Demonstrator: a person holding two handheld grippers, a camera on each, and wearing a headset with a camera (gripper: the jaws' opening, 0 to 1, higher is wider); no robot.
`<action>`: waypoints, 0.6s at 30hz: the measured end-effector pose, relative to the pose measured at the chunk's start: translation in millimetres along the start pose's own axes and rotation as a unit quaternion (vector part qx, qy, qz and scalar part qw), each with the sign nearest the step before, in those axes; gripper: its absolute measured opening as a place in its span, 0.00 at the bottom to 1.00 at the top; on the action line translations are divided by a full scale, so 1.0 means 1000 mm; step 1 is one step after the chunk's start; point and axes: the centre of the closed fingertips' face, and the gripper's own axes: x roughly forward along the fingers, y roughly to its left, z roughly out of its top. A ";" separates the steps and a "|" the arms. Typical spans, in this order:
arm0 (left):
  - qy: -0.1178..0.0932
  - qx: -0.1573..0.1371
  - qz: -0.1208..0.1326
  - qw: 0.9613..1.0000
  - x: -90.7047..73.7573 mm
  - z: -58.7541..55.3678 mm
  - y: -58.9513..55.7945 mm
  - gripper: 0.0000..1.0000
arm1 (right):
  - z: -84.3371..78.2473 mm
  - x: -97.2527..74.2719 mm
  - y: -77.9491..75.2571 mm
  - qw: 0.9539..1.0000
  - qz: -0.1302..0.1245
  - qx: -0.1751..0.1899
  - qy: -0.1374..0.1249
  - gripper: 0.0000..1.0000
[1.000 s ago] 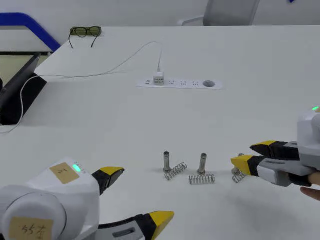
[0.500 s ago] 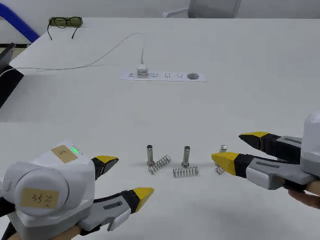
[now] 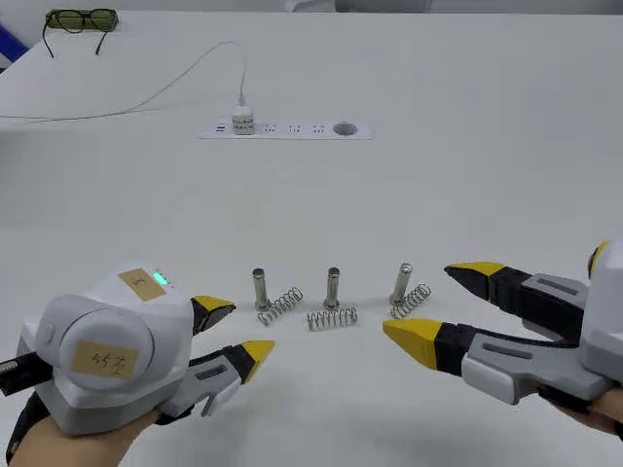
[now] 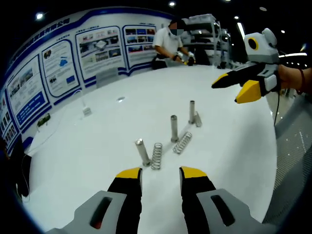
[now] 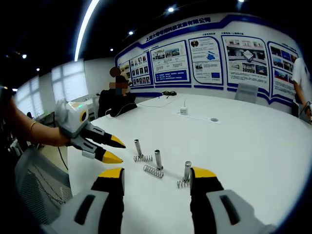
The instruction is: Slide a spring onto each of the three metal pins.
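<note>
Broad white table (image 3: 467,175), matt and evenly lit. A white power strip (image 3: 284,129) lies flat on it. A thin white cable (image 3: 165,86) runs leftward across the surface from a plug (image 3: 242,123) in the strip. Dark glasses (image 3: 80,19) rest near the far left edge. Right gripper view: pale wall (image 5: 97,68) with blue-bordered display boards (image 5: 209,53). The dark ceiling (image 5: 44,29) has a long strip light (image 5: 87,19) and round spotlights (image 5: 170,9). A bright window (image 5: 68,80) is at left. A grey chair (image 5: 246,92) stands at the table's far side.

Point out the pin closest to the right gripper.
The pin at the row's right end in the head view; it stands just beyond the right gripper, the other two farther left.
</note>
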 end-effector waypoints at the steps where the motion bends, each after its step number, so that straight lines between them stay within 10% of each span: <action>1: 0.002 0.002 -0.001 1.000 0.003 -0.002 0.001 0.30 | -0.002 -0.001 0.001 1.000 -0.002 0.000 0.001 0.55; 18: 0.013 0.043 -0.021 0.999 0.030 -0.011 0.001 0.19 | -0.010 -0.004 0.003 1.000 -0.014 0.024 -0.006 0.55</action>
